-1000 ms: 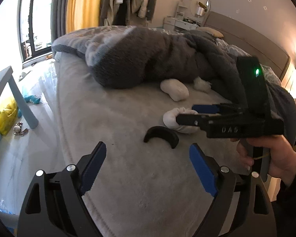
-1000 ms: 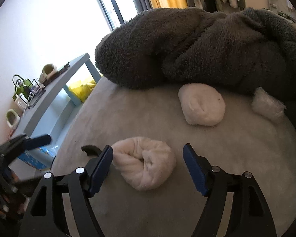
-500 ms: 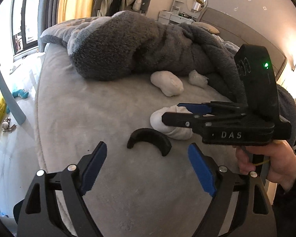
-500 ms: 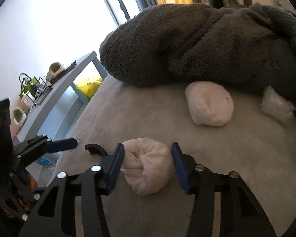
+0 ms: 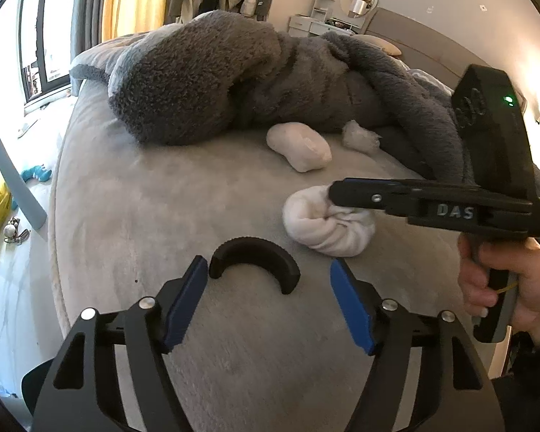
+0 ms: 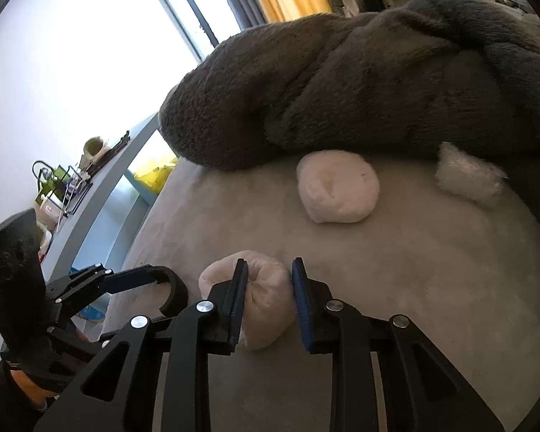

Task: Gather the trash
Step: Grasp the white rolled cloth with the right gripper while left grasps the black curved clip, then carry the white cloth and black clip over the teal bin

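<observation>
Between the right gripper's (image 6: pixel 268 300) blue pads (image 6: pixel 238 300) sat a white wad (image 6: pixel 266 309), low at 6 o'clock in the right wrist view; the jaws had just been closing and now pinched it, the soft roll bulging out around them. From the left wrist view that wad (image 5: pixel 327 223) lay at 3 o'clock on the grey bed (image 5: pixel 162 208), with the right gripper's (image 5: pixel 342 194) fingers across its top and a hand (image 5: pixel 507 280) on the grip. At 6 o'clock, the left gripper (image 5: pixel 268 298) stood about half open, its jaws also just closing, the pads not pressing on a black curved piece (image 5: pixel 255 255) lying between their tips. Toward 12 o'clock lay a second wad (image 5: pixel 298 145) and, just beside it, a crumpled scrap (image 5: pixel 360 136), both against a dark fleece blanket (image 5: pixel 216 75).
</observation>
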{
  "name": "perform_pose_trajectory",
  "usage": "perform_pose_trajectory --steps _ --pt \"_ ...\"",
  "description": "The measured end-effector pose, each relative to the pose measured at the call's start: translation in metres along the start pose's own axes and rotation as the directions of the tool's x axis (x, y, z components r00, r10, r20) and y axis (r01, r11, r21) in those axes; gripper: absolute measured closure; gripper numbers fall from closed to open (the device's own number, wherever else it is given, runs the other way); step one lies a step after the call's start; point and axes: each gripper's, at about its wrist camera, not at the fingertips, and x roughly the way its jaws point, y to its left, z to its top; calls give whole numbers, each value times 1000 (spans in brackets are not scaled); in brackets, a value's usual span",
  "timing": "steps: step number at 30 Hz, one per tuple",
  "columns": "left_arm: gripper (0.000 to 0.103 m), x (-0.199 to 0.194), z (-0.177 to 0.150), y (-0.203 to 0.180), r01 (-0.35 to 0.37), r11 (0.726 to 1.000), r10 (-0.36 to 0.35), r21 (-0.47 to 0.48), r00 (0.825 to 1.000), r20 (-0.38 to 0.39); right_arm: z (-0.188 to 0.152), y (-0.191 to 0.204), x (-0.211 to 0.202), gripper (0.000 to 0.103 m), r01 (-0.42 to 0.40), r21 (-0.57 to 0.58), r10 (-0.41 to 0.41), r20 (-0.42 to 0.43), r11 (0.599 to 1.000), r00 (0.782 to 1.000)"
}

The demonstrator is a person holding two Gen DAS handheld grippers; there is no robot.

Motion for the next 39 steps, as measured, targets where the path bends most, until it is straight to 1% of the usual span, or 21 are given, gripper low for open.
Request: perform_pose_trajectory --steps 4,6,8,9,16,23,28,34,39 --pt "36 7 2 -3 -13 1000 13 -4 1000 -2 -1 -7 -9 78 14 8 -14 15 1000 1000" --pt "42 10 3 -4 -23 1000 23 -10 1000 -6 -2 -11 -14 78 19 12 -19 19 1000 1000" --pt "50 13 4 -5 -38 999 38 -17 999 -9 -3 -13 -18 78 23 16 -24 22 1000 999" --pt "52 15 4 -5 -51 999 51 -19 999 -12 -2 -12 -19 78 24 17 -25 23 1000 999" --pt "55 14 7 -7 -69 997 70 -41 998 7 0 -14 -31 78 30 27 -31 46 999 998" --pt "55 3 8 -8 -61 996 63 -63 997 35 1 -7 -36 78 31 15 -32 65 999 997" --pt "55 -4 5 -1 -52 995 55 -80 998 34 5 3 -35 78 40 -1 -39 68 999 997" --pt "55 -22 1 14 -65 991 72 -116 996 60 11 28 -27 78 23 -41 -20 68 999 997" --pt "55 -41 -3 31 -89 985 101 -146 992 78 16 53 -24 78 16 -85 -9 77 996 997"
